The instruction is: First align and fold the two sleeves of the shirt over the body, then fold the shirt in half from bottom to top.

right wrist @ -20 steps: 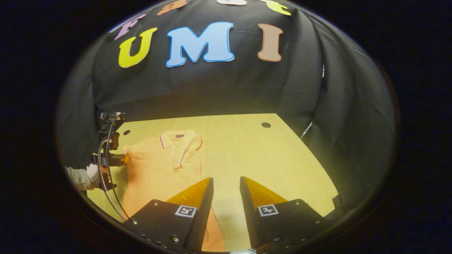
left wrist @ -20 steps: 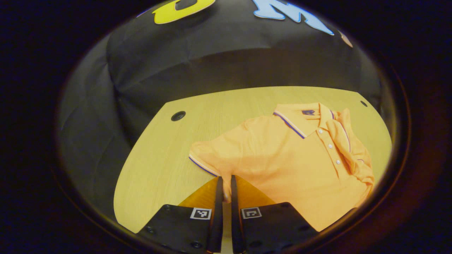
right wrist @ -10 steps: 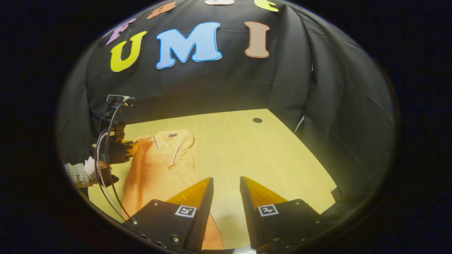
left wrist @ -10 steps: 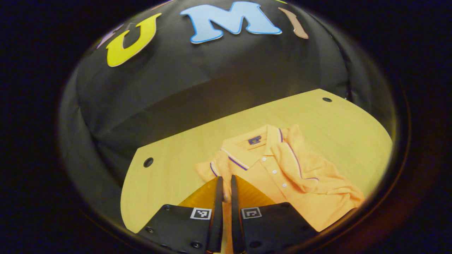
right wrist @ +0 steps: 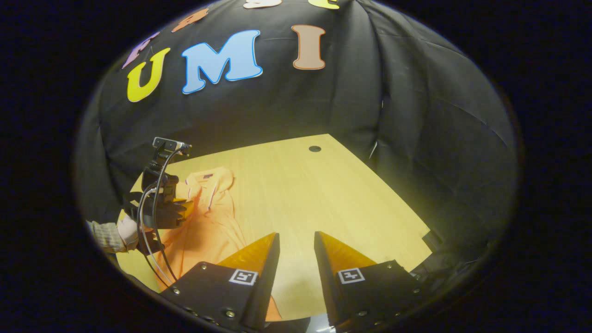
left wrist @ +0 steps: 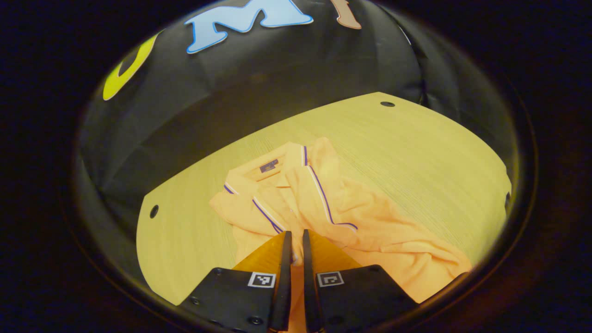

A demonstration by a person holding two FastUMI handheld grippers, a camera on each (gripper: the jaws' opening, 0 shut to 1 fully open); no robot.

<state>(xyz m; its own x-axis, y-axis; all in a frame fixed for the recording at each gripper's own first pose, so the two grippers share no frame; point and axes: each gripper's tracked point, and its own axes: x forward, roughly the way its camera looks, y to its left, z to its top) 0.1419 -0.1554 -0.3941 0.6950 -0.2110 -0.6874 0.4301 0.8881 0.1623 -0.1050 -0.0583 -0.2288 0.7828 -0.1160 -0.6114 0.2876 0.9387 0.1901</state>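
Lying across the pale wooden table (left wrist: pixel 416 152), the orange short-sleeved polo shirt with purple-and-white trim (left wrist: pixel 379 231) has its collar toward the black cloth wall and its hem toward the near edge, so that its long axis runs from back to front; in the right gripper view the same shirt (right wrist: pixel 208 226) sits at the table's left side. One trimmed sleeve already lies folded over the chest, its striped edge running down beside the placket. In the left gripper view the left gripper (left wrist: pixel 293 240) reaches forward over the shirt's near part with its two fingers drawn almost together, a fold of orange cloth showing in the narrow gap between them. Seen from the right gripper view, this device is held upright by a hand (right wrist: pixel 132 229) in a checked sleeve, cables looping down from it. The right gripper (right wrist: pixel 296 243) hovers above bare tabletop to the right of the shirt, fingers parted and holding nothing. The shirt's hem is cut off at the lower edge of both views, and the buttons are hidden under the folded cloth.
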